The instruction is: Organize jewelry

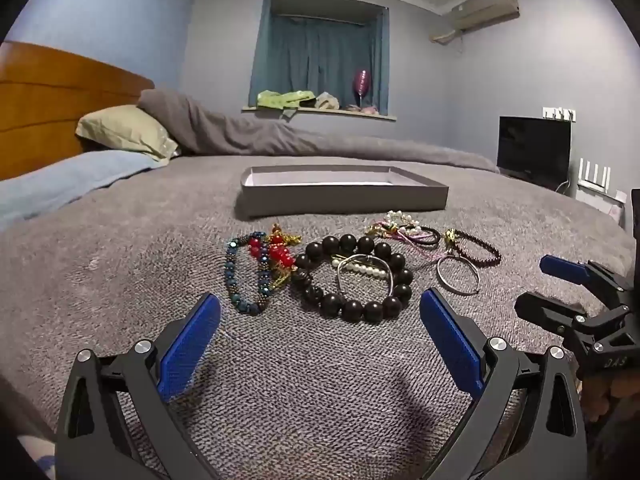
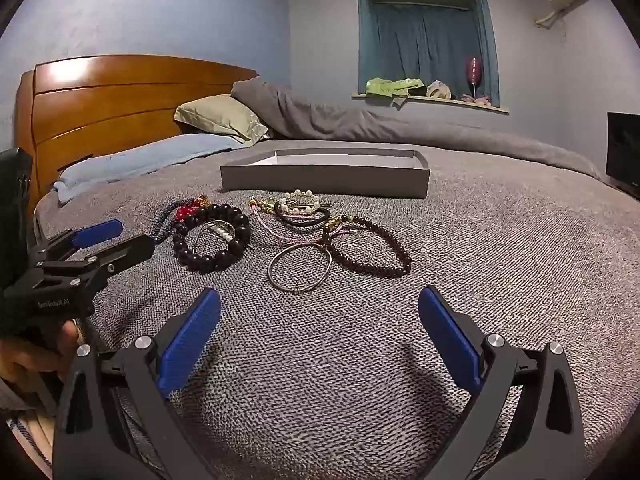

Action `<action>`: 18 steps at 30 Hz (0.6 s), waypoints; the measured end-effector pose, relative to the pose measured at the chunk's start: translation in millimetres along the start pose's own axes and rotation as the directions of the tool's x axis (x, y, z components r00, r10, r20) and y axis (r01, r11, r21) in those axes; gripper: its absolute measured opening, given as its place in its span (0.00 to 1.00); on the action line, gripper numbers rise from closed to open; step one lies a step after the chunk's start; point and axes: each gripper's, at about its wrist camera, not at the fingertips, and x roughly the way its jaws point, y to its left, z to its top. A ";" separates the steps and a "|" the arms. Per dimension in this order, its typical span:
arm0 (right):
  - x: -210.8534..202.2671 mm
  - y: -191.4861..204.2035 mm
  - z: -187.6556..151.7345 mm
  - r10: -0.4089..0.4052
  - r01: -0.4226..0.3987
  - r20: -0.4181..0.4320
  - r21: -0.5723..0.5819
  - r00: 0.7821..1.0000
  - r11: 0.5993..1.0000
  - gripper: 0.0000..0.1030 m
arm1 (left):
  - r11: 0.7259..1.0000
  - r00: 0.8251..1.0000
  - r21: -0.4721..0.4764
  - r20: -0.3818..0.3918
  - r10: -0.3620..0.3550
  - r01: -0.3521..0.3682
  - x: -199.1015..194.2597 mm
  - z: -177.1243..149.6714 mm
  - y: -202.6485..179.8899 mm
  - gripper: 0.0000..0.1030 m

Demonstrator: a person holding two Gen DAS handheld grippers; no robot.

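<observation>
The left gripper (image 1: pixel 320 312) is wide open and holds nothing. The right gripper (image 2: pixel 319 308) is wide open too, with nothing in it. Both sit low over the gray bed cover (image 2: pixel 500 280). The jewelry lies in a bunch just past them: a big black bead bracelet (image 1: pixel 354 276), a silver ring bangle (image 2: pixel 299 268) and a dark red bead bracelet (image 2: pixel 374 254). Behind is an open gray box (image 1: pixel 344 196). The pink strings (image 2: pixel 280 232) are tangled and hard to tell apart.
</observation>
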 end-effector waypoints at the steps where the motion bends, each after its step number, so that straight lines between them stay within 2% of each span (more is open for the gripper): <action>1: -0.8 -0.6 0.2 0.001 -0.001 0.001 0.000 1.000 1.000 0.95 | 1.000 1.000 0.000 0.001 0.000 0.000 0.3 0.1 -0.1 0.96; 18: -8.2 -1.9 -0.5 0.002 -0.002 0.018 -0.001 1.000 1.000 0.95 | 1.000 1.000 -0.002 0.002 0.006 -0.006 1.2 -1.6 0.0 0.96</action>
